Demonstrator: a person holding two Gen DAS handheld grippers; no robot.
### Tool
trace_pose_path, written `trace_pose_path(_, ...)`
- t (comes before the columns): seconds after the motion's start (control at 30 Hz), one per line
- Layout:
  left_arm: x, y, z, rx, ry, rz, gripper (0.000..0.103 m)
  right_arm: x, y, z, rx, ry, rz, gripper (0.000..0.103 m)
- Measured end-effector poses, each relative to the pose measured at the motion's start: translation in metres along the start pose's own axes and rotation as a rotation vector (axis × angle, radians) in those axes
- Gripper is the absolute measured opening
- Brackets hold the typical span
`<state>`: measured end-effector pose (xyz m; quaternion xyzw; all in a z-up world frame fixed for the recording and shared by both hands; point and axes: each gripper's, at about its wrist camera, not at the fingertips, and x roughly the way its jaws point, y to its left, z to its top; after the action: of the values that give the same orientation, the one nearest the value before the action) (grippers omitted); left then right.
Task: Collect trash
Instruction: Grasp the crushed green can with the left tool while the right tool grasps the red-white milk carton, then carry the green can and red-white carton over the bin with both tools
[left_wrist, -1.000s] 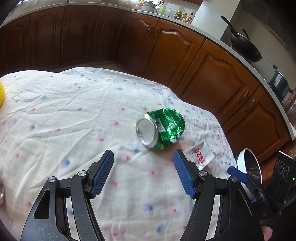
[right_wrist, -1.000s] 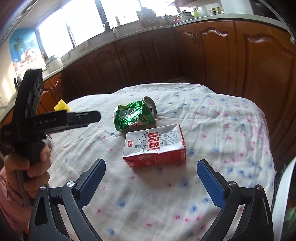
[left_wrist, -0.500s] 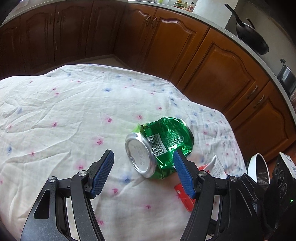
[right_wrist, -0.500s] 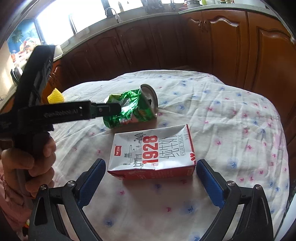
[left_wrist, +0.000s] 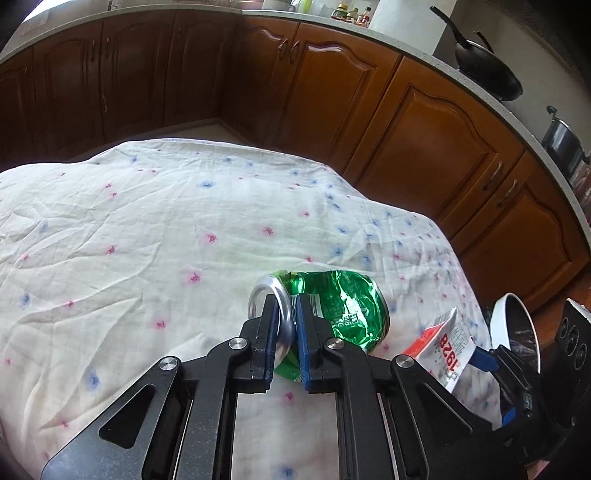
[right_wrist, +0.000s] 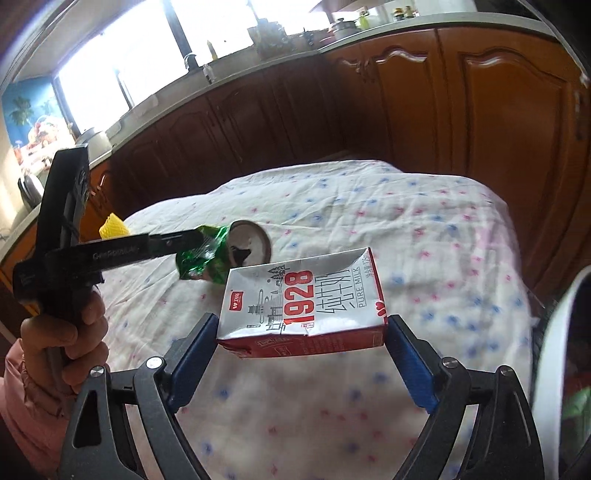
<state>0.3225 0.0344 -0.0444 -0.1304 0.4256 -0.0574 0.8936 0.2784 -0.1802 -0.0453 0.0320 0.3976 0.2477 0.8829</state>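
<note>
Two hand-held grippers work over a table draped in a white floral cloth (left_wrist: 147, 229), with brown kitchen cabinets (left_wrist: 417, 122) behind it. The left gripper (left_wrist: 286, 325) has its blue pads drawn together on the silver rim of a crushed green can (left_wrist: 343, 306), which lies on its side on the cloth with its top end toward the camera; the rim sits pinched between the two pads. In the right wrist view the same gripper reaches in from the left, carried by a hand (right_wrist: 70, 328) in a pink sleeve (right_wrist: 26, 398), and its tip meets the can (right_wrist: 221, 251). The right gripper (right_wrist: 301, 354) has just been narrowing; its jaws stand wide to either side of a red-and-white milk carton (right_wrist: 303, 306) marked "1928", which lies flat on the cloth just beside the can. The left pad appears to touch the carton's corner, and the right pad stands close at the opposite edge; a firm grip cannot be confirmed. A small yellow object (right_wrist: 112, 226) rests at the far edge of the table.
</note>
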Motion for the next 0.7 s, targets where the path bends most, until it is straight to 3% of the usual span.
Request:
trace_pose_path(0.33, -0.043, -0.031, -0.034, 0.039, -0.03, -0.089, 0.009, -0.084, -0.029, -0.033, 0.097, -0.118, -0.07, 0.091)
trace_pose_path(0.7, -0.076, -0.11, -0.068, 0.148, -0.039, -0.208, 0.009, -0.152, -0.074, -0.069, 0.209, -0.189, -0.177, 0.091)
